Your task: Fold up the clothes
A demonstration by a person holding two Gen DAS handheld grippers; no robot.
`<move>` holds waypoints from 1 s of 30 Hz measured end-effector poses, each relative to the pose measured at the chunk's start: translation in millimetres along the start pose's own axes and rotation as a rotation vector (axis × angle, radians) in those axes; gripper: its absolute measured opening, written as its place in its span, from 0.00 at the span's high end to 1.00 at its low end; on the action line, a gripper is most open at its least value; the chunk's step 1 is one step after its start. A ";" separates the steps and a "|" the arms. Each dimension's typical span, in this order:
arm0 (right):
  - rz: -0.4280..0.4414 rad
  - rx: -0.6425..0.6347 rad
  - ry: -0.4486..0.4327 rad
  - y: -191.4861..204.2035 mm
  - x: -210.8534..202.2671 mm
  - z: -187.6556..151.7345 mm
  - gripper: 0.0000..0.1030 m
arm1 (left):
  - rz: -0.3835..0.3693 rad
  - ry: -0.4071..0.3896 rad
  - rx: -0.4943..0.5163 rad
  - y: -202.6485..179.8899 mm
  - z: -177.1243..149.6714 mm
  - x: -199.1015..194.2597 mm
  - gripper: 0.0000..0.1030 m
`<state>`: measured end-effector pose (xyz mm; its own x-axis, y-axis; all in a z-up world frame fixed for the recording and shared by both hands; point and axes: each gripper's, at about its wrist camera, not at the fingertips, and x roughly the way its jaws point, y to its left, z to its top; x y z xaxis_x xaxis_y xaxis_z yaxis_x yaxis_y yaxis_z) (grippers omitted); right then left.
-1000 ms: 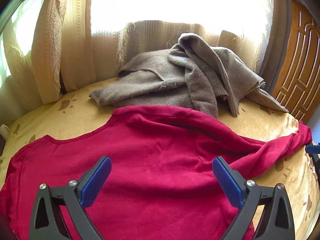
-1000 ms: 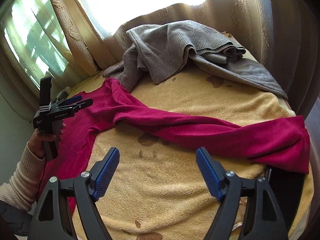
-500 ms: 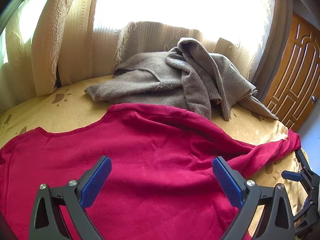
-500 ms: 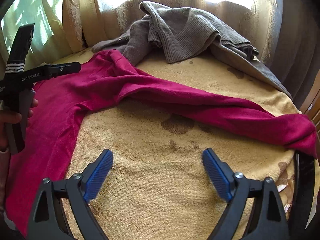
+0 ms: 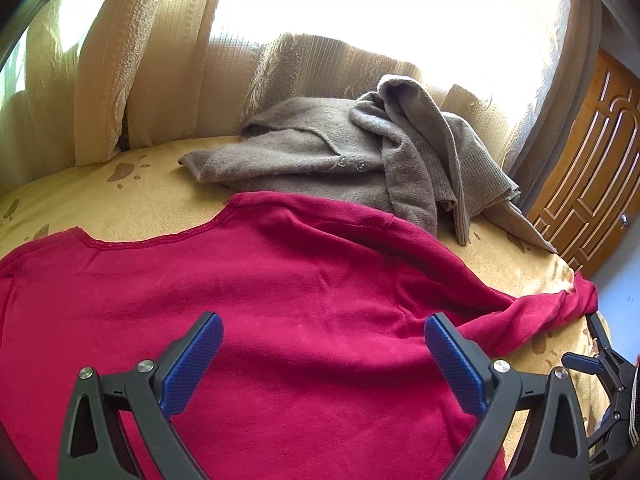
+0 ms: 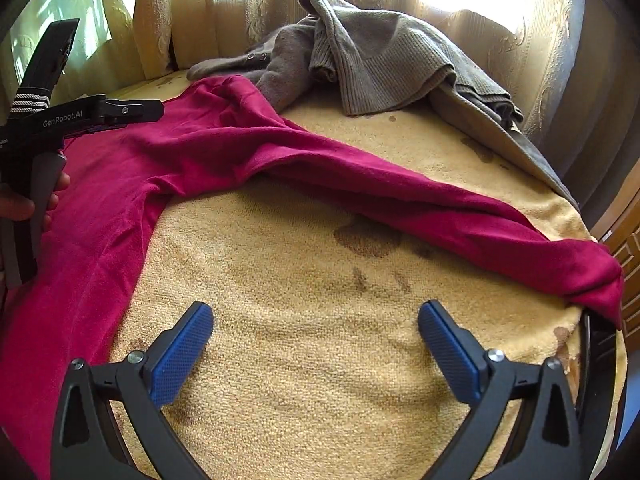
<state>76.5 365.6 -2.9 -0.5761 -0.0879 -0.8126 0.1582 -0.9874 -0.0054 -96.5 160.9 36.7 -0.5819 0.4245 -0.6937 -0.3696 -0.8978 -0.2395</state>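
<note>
On the yellow towel-covered bed [image 6: 320, 360] a red long-sleeved top [image 5: 300, 320] lies spread flat, one sleeve [image 6: 440, 208] stretched out to the bed's right edge. Behind it, by the curtains [image 5: 160, 60], sits a crumpled grey cardigan [image 5: 340, 152]. The left tool [image 5: 320, 344] hovers over the top's body, jaws wide apart, nothing in them. The right tool [image 6: 316, 332] has just been opening and its jaws stand wide over bare towel, empty too.

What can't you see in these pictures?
- Red top: its bottom is cut off by the left view's lower edge.
- Grey cardigan: bunched, so its own folds hide its shape.
- Outside the window: glare whites it out.
- Sleeve cuff: droops over the bed's edge.
</note>
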 end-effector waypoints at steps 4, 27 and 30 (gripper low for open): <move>0.000 0.000 0.000 1.1 -0.1 2.8 0.00 | -0.020 0.000 0.029 -10.2 -2.0 -2.1 0.00; -0.002 0.000 0.001 3.7 -2.5 4.9 0.00 | -0.086 0.023 -0.122 17.2 -7.6 7.3 0.00; -0.002 0.000 0.001 4.3 -3.3 5.4 0.00 | -0.091 0.021 -0.160 26.2 -7.1 7.0 0.00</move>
<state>74.8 361.0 2.9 -0.5757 -0.0862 -0.8131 0.1577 -0.9875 -0.0070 -105.2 139.5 20.7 -0.5358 0.5038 -0.6776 -0.2988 -0.8637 -0.4059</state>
